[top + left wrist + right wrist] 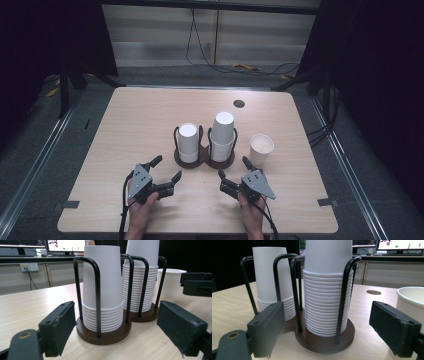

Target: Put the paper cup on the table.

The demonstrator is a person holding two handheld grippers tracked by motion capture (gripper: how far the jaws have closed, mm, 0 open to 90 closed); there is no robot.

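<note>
1. Nearest the high camera, two hands came in over the bench's near edge, each holding a hand-held gripper: the left hand-held gripper [166,174] and the right hand-held gripper [233,173], both pointing away from the person toward the cup holder.
2. Left hand-held gripper: jaws spread wide, nothing between them; in its own view the shorter cup stack [103,287] stood ahead of the gap between the pads, apart from them.
3. Right hand-held gripper: jaws likewise wide apart and empty; in its own view the taller cup stack [327,287] stood ahead between the pads, untouched.
4. A dark wooden double holder [204,159] with black wire loops sat near the middle of the bench [135,120], holding both stacks of inverted white paper cups side by side.
5. One single paper cup [261,148] stood upright, mouth up, just right of the holder and close ahead of the right gripper's outer jaw.
6. Bare wood lay open between the two grippers and the holder's base, and wide on the bench's left half and far side.
7. A small round hole [239,103] sat near the far edge.
</note>
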